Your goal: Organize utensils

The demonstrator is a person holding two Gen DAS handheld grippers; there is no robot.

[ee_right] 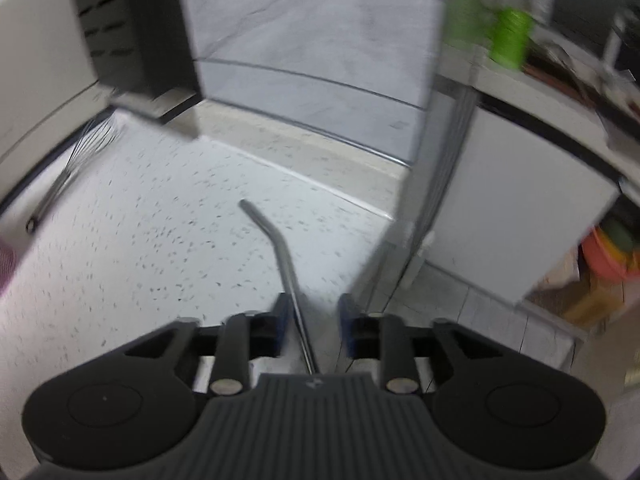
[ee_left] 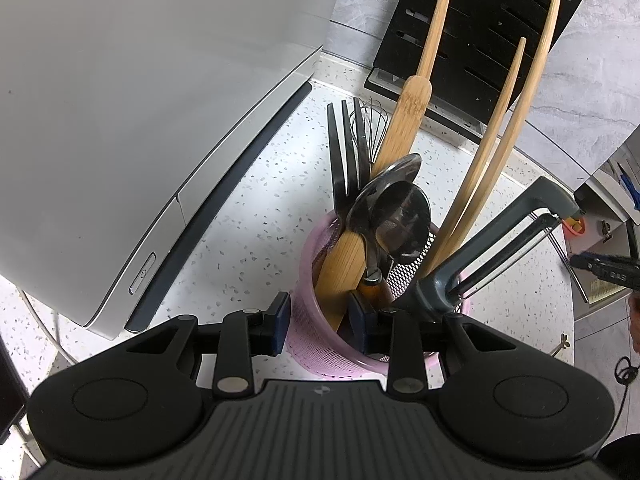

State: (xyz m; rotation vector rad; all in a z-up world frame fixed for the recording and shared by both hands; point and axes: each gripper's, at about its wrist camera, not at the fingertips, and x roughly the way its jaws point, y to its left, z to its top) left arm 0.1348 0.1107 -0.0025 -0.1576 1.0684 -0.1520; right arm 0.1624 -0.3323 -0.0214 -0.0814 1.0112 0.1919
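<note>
Between the right tongs [ee_right: 311,322], standing apart, a bent straw [ee_right: 280,256] lies loose; re-grip before moving. Left tongs [ee_left: 320,320] clamp the cup [ee_left: 320,344] wall.

Lower ends of the wooden spatula [ee_left: 404,120], fork [ee_left: 344,152] and spoons [ee_left: 392,208] hidden inside the pink holder [ee_left: 316,340]. Near end of the bent metal straw [ee_right: 288,268] covered by the gripper body. Far right, green objects [ee_right: 508,36] smeared beyond telling. Whisk [ee_right: 64,172] at left blurred.
</note>
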